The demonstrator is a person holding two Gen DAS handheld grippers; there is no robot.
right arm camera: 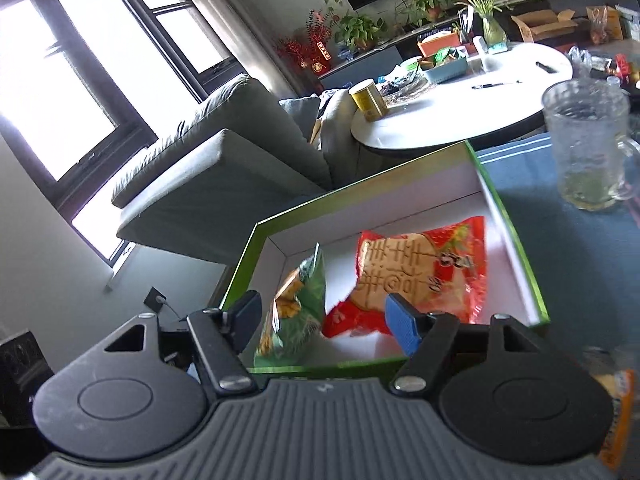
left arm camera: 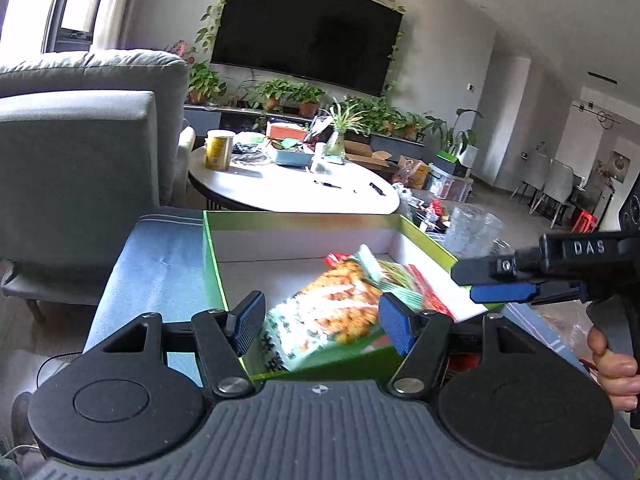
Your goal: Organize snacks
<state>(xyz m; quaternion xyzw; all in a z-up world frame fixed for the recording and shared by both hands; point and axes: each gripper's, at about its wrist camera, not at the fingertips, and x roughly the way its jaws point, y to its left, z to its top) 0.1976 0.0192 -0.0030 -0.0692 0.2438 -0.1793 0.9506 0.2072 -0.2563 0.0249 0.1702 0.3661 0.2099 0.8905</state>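
Observation:
A green box [left arm camera: 212, 264] with a white inside sits on a blue cloth; the right wrist view shows it too [right arm camera: 520, 248]. A green snack bag [left arm camera: 332, 312] lies inside it near the front, also in the right wrist view [right arm camera: 296, 304]. A red snack bag [right arm camera: 424, 276] lies beside it, partly hidden under the green bag in the left wrist view [left arm camera: 430, 294]. My left gripper [left arm camera: 320, 320] is open, its pads either side of the green bag without gripping it. My right gripper [right arm camera: 326, 320] is open above the box's front; it shows from the side at the right of the left wrist view [left arm camera: 480, 280].
A glass mug [right arm camera: 588, 140] stands on the blue cloth right of the box. A white round table [left arm camera: 292, 188] with a yellow can [left arm camera: 218, 150] and clutter is behind. A grey armchair [left arm camera: 80, 140] stands to the left. An orange packet [right arm camera: 616, 420] lies at the right edge.

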